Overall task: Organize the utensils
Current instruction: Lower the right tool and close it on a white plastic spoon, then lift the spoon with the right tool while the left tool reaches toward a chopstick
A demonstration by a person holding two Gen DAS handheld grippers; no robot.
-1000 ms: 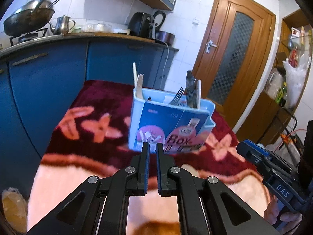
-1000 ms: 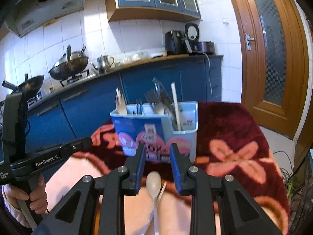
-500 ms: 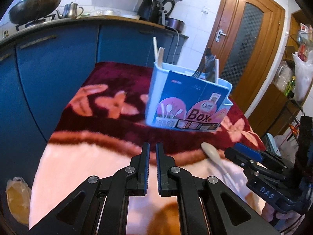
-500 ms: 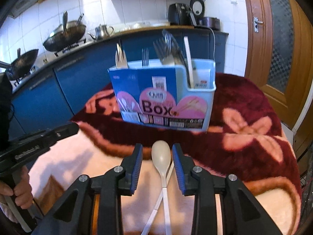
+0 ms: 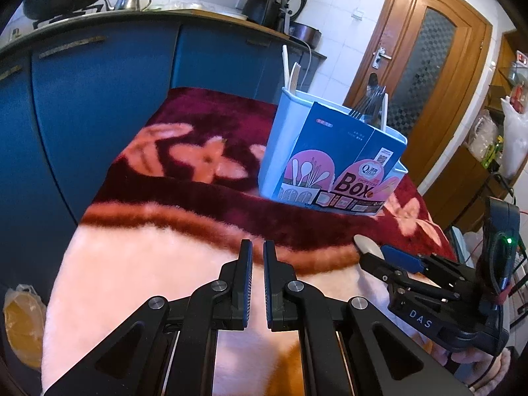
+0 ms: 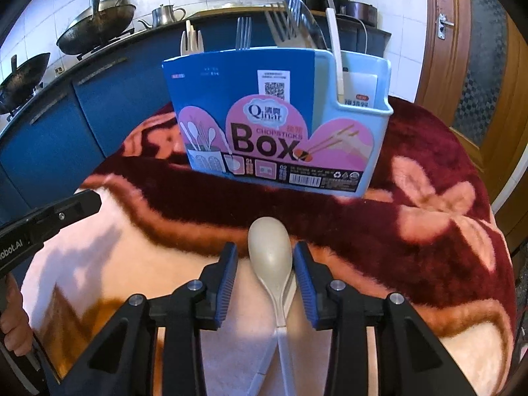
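Observation:
A light blue utensil box [image 6: 280, 115] with a "Box" label stands on the flowered blanket [image 6: 429, 231]; it also shows in the left wrist view [image 5: 333, 158]. Forks, a spoon and white handles stand in it. A beige spoon [image 6: 271, 250] lies on the blanket in front of the box, across a second white utensil [image 6: 264, 359]. My right gripper [image 6: 265, 257] is open, its jaws on either side of the spoon's bowl without touching it. My left gripper [image 5: 258, 257] is shut and empty, low over the pink part of the blanket, left of the right gripper [image 5: 396, 257].
Blue kitchen cabinets [image 5: 99, 99] run behind the table, with woks [image 6: 95, 29] and a kettle [image 6: 165, 15] on the counter. A wooden door [image 5: 429, 82] is at the right. A plastic bag [image 5: 23, 323] lies on the floor at the left.
Both grippers have come lower and closer to the blanket. My right gripper has moved forward, so the spoon's bowl now lies between its open jaws. The left gripper has stayed shut.

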